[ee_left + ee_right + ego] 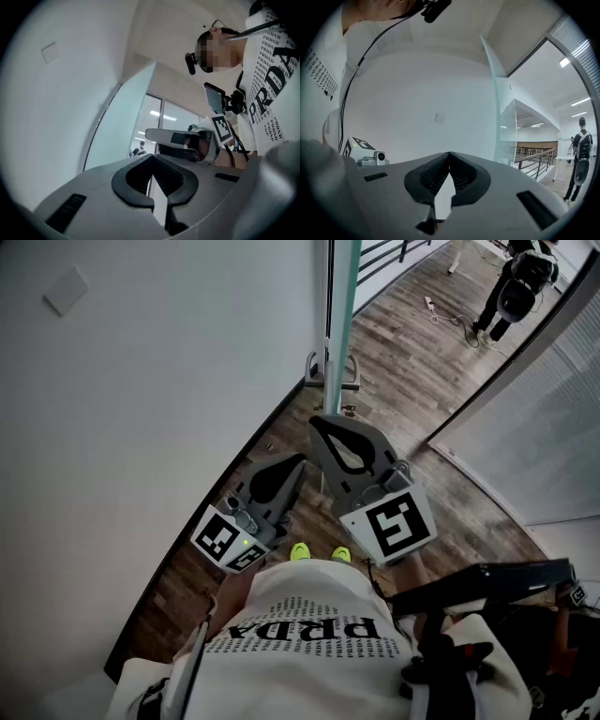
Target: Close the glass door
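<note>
The tall glass door with the greenish edge [342, 296] stands edge-on just in front of the person, close beside the plain white wall [141, 381], with a metal fitting [330, 373] at its foot. To its right, the brown wooden floor [412, 381] runs on with nothing across it. By this I judge the door is swung open and the closing is left to do, though I cannot see the frame it should meet. The left gripper [152, 158] has its claw pressed together on nothing, and so has the right gripper [449, 154]. Both are held low near the person's body, apart from the glass.
</note>
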